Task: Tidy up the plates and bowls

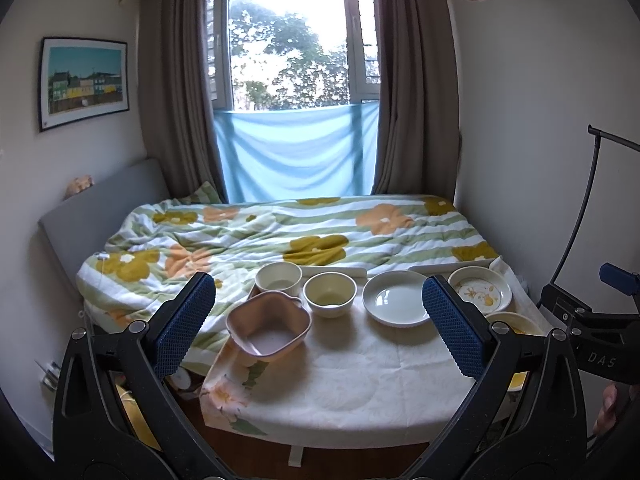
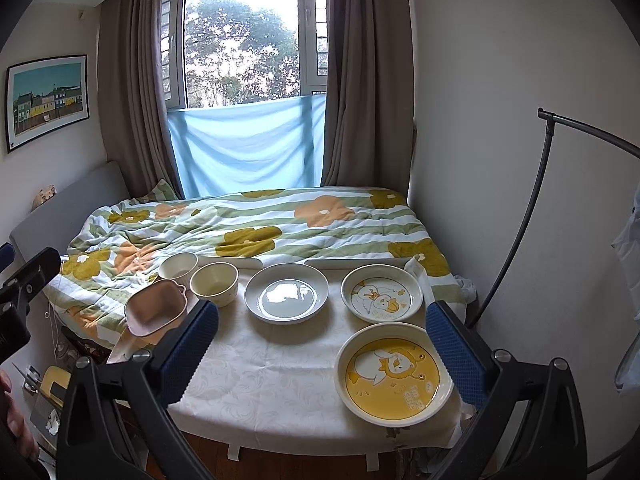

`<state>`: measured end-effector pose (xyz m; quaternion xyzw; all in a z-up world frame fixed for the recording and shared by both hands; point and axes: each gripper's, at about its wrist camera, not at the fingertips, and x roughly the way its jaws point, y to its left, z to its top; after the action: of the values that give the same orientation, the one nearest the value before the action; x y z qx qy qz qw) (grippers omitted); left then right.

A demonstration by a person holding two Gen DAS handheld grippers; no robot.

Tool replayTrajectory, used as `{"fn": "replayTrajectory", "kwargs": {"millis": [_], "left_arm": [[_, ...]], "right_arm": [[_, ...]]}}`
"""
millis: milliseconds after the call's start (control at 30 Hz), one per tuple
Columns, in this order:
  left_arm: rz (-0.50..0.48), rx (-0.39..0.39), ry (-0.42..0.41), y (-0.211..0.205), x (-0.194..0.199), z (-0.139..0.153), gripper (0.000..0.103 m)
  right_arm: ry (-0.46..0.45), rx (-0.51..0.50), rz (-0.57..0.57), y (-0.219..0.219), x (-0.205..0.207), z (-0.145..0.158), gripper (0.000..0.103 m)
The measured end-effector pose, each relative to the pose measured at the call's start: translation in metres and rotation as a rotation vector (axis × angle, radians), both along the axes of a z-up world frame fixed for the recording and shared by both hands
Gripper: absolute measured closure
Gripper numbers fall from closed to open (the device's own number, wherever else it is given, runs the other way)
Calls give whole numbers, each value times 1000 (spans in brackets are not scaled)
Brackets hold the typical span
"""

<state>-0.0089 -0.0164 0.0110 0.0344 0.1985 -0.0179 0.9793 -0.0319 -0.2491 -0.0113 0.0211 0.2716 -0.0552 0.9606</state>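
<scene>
A: Right wrist view showed what?
B: Nothing stacked. Three plates (image 2: 286, 293) and three bowls (image 2: 214, 282) lay apart on the table (image 2: 256, 384), ahead of the right gripper (image 2: 320, 352).
A: Grippers?
B: Both gaped, empty; left gripper (image 1: 320, 320) too.

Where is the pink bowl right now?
The pink bowl sits at the table's left edge, tilted, just left of the cream bowl in both views.
</scene>
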Motion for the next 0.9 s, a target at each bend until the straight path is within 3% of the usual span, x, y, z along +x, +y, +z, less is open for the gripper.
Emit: {"fn": "replayTrajectory", "kwargs": {"millis": [600,767,900], "left_arm": [[-17,3,35,-2,14,6,0],[-118,-4,71,-15,41,1,0],[-231,-2,132,-39,66,-21,0]], "right_arm": [[18,13,-9,2,4,4,0],[43,19,-59,-11,10,-7,0],[107,49,-142,-36,5,-32,0]]}}
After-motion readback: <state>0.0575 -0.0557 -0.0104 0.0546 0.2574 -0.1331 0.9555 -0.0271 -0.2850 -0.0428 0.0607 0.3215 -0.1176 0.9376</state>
